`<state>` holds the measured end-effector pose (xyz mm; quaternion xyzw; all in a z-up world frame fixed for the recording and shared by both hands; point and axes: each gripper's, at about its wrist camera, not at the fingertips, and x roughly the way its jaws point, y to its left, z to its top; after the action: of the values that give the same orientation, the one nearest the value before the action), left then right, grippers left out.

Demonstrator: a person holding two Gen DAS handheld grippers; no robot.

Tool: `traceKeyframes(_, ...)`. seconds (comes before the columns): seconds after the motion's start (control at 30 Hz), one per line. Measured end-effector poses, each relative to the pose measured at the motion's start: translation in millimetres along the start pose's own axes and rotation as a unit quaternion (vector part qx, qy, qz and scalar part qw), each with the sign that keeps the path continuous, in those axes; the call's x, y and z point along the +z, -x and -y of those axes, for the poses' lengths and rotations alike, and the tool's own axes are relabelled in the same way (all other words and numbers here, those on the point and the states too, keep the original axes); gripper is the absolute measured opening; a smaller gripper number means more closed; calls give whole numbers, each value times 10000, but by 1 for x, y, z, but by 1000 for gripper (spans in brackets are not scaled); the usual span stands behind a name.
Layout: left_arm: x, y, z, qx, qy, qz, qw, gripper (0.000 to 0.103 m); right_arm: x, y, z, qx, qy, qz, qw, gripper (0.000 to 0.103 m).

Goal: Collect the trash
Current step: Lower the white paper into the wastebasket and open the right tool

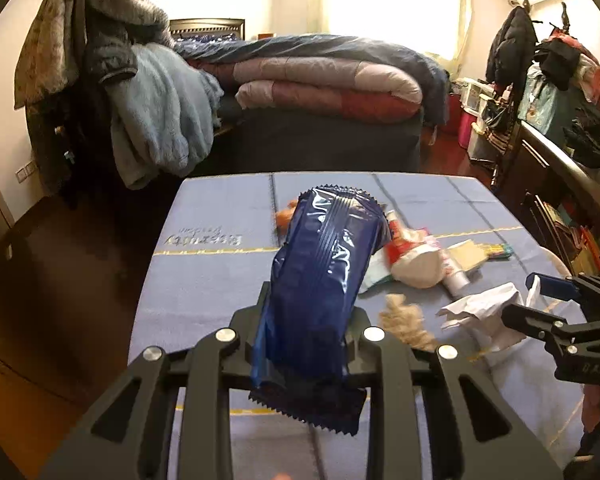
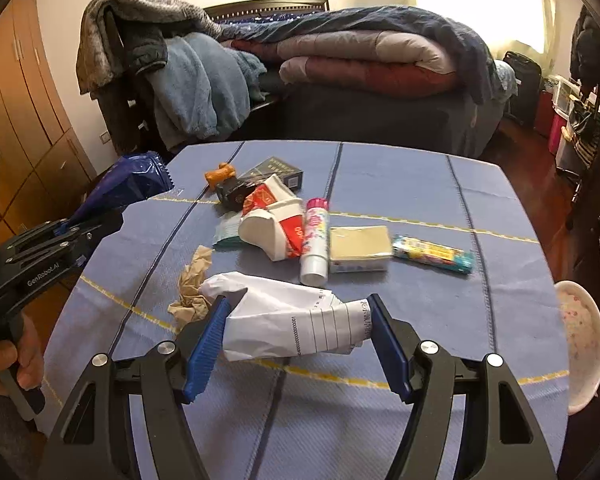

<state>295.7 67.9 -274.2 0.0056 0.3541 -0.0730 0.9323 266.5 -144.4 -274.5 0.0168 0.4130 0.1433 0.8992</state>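
Observation:
My left gripper [image 1: 308,344] is shut on a shiny dark blue snack wrapper [image 1: 324,280] and holds it up over the blue tablecloth [image 1: 204,280]. The wrapper also shows at the left in the right wrist view [image 2: 128,188]. My right gripper [image 2: 296,328] is open, its blue pads on either side of a crumpled white printed paper [image 2: 284,320] that lies on the cloth; the paper also shows in the left wrist view [image 1: 480,312]. A crumpled brown paper [image 2: 192,280] lies just left of it.
Further back on the cloth lie a crushed red and white cup [image 2: 276,224], a white tube [image 2: 314,236], a cream box [image 2: 360,248], a colourful candy roll [image 2: 432,254], a dark box [image 2: 276,172] and an orange toy [image 2: 220,174]. A pink speckled bowl [image 2: 580,336] sits at the right edge.

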Motion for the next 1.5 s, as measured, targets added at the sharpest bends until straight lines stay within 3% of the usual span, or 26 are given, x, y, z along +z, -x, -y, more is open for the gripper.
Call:
traceKeyframes(0.37,13,28,79,-497,-582,281,9967,27,-17,50,51,-218,-365,330,9986,69)
traceKeyframes(0.7,28,19,170,-1202,-997,305,9873,27,-40,92,125,-638,-967,636,9912,69)
traceKeyframes(1.13,39,-30,302,-2025,-1546,51,9670,27,-71,119,230,-1344,-1983,841,9672,69)
traceKeyframes(1.5,39,-77,383,-2525,-1866,-367,9487,27,-92,128,298,-1907,-2629,917,9413,69)
